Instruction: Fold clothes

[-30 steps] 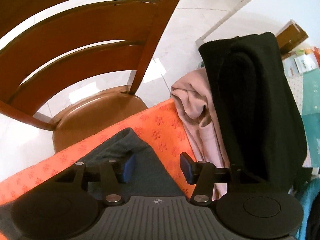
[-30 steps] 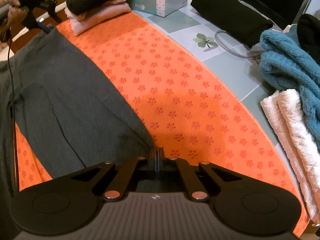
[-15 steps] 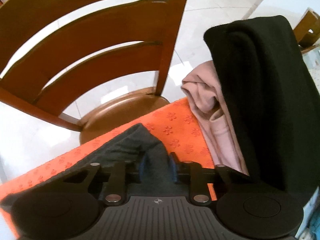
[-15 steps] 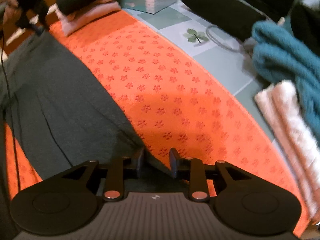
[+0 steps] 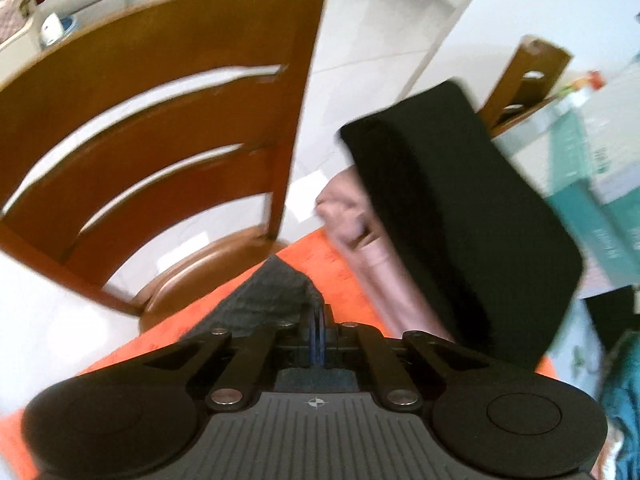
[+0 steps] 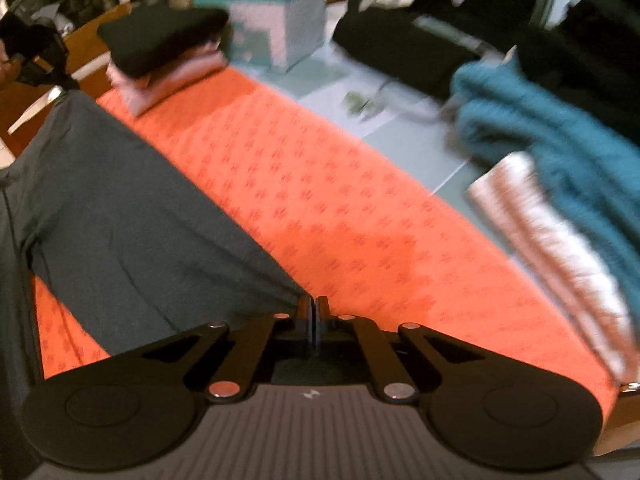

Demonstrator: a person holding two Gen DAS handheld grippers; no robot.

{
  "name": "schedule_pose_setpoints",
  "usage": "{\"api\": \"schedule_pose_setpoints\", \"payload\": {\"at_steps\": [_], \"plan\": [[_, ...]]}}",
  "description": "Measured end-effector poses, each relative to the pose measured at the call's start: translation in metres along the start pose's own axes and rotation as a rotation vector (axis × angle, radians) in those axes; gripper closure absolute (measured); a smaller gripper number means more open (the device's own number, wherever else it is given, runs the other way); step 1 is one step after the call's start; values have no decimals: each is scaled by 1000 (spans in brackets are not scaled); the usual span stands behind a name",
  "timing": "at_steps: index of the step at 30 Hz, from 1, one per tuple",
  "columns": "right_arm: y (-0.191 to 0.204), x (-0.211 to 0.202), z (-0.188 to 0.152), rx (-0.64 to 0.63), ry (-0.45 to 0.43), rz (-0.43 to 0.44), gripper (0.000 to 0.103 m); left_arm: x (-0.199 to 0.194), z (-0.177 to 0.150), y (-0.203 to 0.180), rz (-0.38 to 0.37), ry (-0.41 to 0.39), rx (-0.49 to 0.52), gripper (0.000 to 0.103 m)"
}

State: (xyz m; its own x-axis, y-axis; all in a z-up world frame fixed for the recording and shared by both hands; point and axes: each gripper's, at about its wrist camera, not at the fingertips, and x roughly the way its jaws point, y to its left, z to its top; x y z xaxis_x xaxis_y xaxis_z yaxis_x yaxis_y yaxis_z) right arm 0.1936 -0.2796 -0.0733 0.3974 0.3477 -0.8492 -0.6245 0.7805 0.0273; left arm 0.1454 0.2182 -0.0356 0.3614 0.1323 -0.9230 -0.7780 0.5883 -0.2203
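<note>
A dark grey garment (image 6: 120,216) lies spread over the orange flowered mat (image 6: 320,184). My right gripper (image 6: 314,312) is shut on its near corner, and the cloth runs taut from there toward the far left. There the left gripper (image 6: 44,60), small in the right wrist view, holds the other corner. In the left wrist view my left gripper (image 5: 316,316) is shut on a bunched corner of the grey garment (image 5: 272,296), lifted a little off the orange mat (image 5: 340,268).
A folded black garment (image 5: 448,216) on a folded pink one (image 5: 360,232) sits at the mat's far end beside a teal-and-white box (image 6: 276,12). A wooden chair (image 5: 160,152) stands off the table edge. Teal (image 6: 560,136) and white (image 6: 556,248) fluffy textiles lie right.
The left gripper closed on the grey garment's corner and rose with it. The right gripper opened briefly, shut again on its corner and lifted; the cloth between them now hangs taut.
</note>
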Motion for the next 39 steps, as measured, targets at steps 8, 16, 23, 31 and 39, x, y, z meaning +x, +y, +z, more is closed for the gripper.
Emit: {"api": "schedule_pose_setpoints", "payload": {"at_steps": [8,16,23,31,39], "plan": [[-19,-68,25,27,-189,-261,102,-50,7,-64,-158,-149,136,99],[-37,-166,55,84,-391,-517,102,-112,22,-98,-394,-224,141,99],[18,-214,17,60,-413,-490,102,-121,3,-35,-430,-155,164,99],[125,-219,-60,62,-317,-387,102,-113,-45,88,-362,-54,128,99],[229,-182,-132,27,-136,-289,102,-78,-96,180,-249,23,156,99]]}}
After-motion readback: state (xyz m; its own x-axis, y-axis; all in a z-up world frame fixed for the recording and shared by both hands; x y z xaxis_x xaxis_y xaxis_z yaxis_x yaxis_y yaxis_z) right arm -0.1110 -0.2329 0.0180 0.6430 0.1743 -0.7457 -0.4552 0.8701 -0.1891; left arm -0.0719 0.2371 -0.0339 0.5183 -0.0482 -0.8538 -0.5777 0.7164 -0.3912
